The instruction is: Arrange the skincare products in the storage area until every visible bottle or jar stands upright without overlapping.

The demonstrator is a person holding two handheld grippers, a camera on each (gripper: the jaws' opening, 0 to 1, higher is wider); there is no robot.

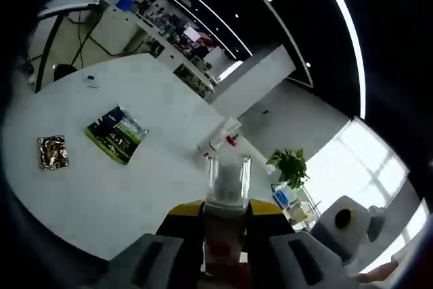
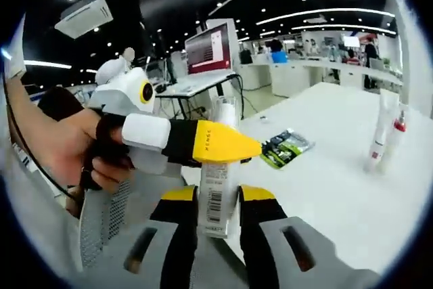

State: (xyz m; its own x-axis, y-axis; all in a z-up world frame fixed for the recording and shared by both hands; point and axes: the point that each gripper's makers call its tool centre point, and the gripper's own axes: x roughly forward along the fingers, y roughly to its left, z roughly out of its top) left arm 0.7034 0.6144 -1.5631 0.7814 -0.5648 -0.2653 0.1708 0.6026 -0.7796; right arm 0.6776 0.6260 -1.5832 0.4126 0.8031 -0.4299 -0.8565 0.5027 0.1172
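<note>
I see the white table [image 1: 101, 194] spread below, a green packet [image 1: 116, 135] and a gold packet [image 1: 52, 151] lying flat on it, two tubes [image 2: 385, 133] upright far off. Both my left claw [image 2: 223, 145] and right claw [image 2: 215, 211] pinch one clear-capped bottle [image 1: 227, 187], held in the air. I judge this a hand-over; next, one claw lets go and the other stands it upright.
</note>
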